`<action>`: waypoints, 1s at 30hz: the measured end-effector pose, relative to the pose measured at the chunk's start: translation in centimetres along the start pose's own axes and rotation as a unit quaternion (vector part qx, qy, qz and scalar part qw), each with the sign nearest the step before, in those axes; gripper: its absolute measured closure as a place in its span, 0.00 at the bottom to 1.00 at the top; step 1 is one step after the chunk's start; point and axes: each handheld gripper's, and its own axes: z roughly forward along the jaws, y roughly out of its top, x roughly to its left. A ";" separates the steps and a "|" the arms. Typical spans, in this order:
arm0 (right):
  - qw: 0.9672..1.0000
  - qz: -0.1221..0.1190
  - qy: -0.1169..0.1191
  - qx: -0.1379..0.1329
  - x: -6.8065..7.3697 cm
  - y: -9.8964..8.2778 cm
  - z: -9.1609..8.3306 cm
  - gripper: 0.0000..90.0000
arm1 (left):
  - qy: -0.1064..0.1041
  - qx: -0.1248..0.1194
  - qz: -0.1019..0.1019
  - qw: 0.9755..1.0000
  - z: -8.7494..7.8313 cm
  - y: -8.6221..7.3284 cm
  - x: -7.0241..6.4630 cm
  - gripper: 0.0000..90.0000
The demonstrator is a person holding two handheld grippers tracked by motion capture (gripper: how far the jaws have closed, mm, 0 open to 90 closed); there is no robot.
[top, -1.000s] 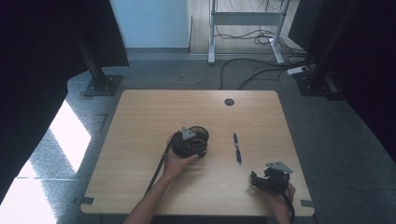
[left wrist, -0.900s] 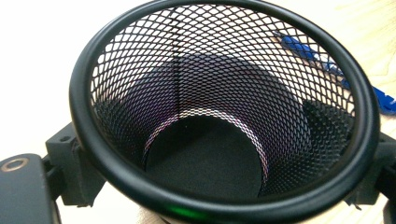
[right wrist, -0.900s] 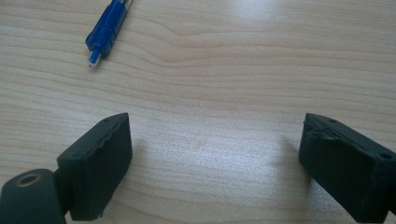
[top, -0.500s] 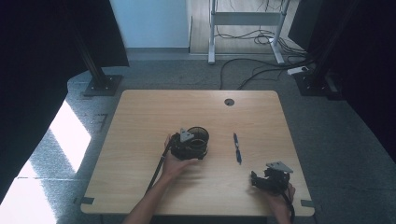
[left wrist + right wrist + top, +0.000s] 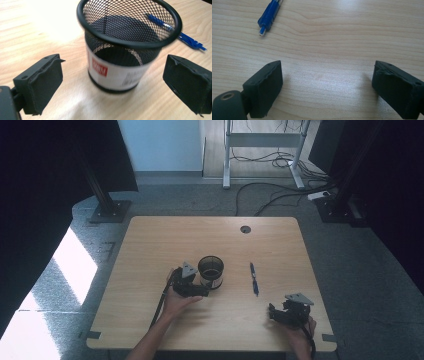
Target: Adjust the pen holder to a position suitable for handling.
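A black mesh pen cup (image 5: 211,271) with a white label stands upright near the table's middle. My left gripper (image 5: 198,287) is just to its left, open. In the left gripper view the cup (image 5: 125,50) stands a little ahead of the wide-spread jaws, and neither pad (image 5: 45,85) touches it. A blue pen (image 5: 254,278) lies flat to the right of the cup, and shows past the cup's rim in the left gripper view (image 5: 191,41). My right gripper (image 5: 274,313) rests near the front right corner, open over bare wood (image 5: 327,87), with the pen's tip (image 5: 268,17) ahead to its left.
The wooden table (image 5: 165,240) has a round cable hole (image 5: 245,229) at the back. Dark screens stand to the left and right of it, and cables (image 5: 280,185) lie on the grey floor behind it.
My left gripper has drawn back to the left from the cup, which stands free and fully visible. The right gripper and the pen have not moved.
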 end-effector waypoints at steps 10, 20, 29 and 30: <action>1.000 0.001 0.000 0.000 0.0 0.0 0.0 0.10 | -0.012 0.004 -0.003 1.000 -4.0 -2.6 0.7 0.04; 1.000 0.001 0.000 0.000 0.0 0.0 0.0 0.10 | -0.027 0.011 -0.026 0.999 -6.1 -5.7 1.6 0.07; 1.000 -0.003 0.002 -0.005 0.1 0.0 -0.1 0.14 | -0.023 0.030 -0.033 0.999 -6.3 -7.2 2.4 0.08; 1.000 -0.002 0.001 -0.004 0.1 0.1 -0.1 0.15 | -0.024 0.029 -0.035 0.999 -6.4 -7.2 2.4 0.08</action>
